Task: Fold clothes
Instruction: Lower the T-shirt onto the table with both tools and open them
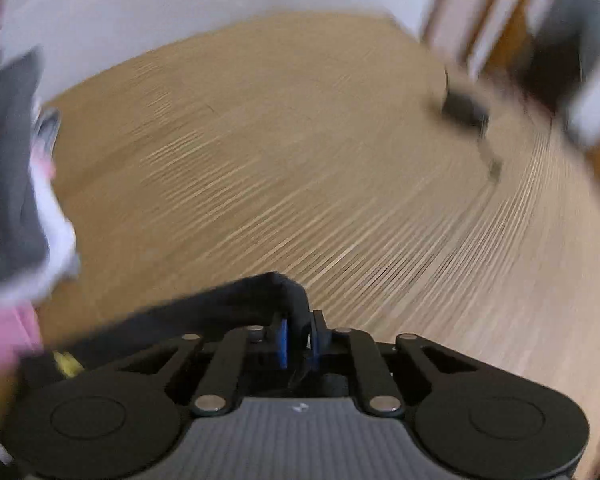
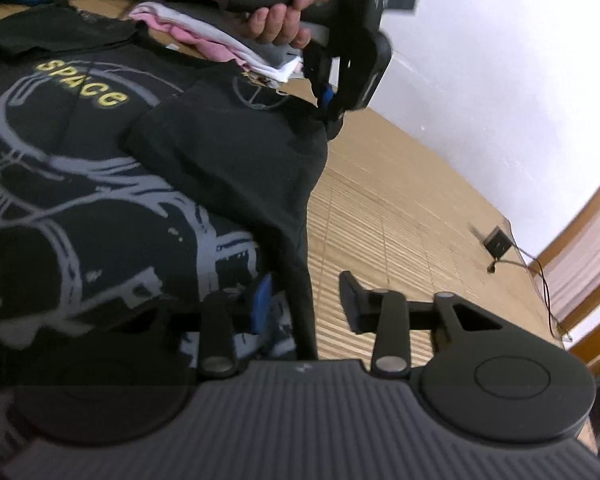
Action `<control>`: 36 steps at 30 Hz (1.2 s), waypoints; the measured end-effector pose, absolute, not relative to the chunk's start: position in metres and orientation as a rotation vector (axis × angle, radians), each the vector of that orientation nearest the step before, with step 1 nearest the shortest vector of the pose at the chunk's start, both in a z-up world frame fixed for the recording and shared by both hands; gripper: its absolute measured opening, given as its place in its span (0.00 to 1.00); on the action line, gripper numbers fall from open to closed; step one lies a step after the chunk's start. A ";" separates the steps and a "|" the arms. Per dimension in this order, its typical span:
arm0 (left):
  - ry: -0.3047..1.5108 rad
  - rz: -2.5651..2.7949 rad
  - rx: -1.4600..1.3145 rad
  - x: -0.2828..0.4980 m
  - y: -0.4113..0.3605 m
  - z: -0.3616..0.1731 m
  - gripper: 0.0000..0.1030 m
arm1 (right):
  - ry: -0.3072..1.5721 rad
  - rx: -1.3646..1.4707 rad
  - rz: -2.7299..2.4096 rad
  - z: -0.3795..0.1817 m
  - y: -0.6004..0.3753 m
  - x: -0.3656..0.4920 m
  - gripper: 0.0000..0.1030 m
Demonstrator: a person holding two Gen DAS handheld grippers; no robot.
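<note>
since the limp black printed cotton t-shirt drapes, the left tool is clamped on its edge while the right tool stands apart astride the hem, a sound hold.

Pale woven bamboo-slat mat covering the floor, plain white wall behind it, wooden door frame at right, small black box with thin trailing cable near the wall, soft bright light

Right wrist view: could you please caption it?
Left claw pinches black T-shirt edge; right claw open.
</note>
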State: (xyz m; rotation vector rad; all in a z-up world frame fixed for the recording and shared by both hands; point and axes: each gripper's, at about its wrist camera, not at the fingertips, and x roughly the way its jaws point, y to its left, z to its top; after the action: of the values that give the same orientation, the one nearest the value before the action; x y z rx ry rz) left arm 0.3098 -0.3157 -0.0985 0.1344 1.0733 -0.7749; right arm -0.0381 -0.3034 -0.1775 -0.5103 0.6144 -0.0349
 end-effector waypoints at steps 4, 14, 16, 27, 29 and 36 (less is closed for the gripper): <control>1.144 -0.663 -0.169 0.343 -0.300 -0.111 0.12 | 0.637 -0.490 -0.029 -0.179 -0.298 -0.036 0.17; 1.225 -0.758 -0.080 0.392 -0.312 -0.099 0.39 | 0.651 -0.411 -0.047 -0.179 -0.297 -0.041 0.07; 1.237 -0.843 0.035 0.387 -0.318 -0.092 0.77 | 0.636 -0.420 -0.045 -0.181 -0.293 -0.043 0.09; 1.185 -0.781 0.465 0.352 -0.343 -0.107 0.18 | 0.595 -0.544 -0.041 -0.191 -0.266 -0.019 0.10; 1.241 -0.730 0.312 0.366 -0.334 -0.105 0.08 | 0.612 -0.512 -0.042 -0.189 -0.269 -0.017 0.08; 1.197 -0.680 0.165 0.367 -0.325 -0.109 0.05 | 0.627 -0.412 -0.122 -0.186 -0.286 -0.018 0.08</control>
State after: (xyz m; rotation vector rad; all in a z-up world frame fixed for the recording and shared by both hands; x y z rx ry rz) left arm 0.3674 -0.3247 -0.1094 0.1648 1.1968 -0.6796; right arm -0.0183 -0.2856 -0.1858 -0.4124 0.6267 -0.1223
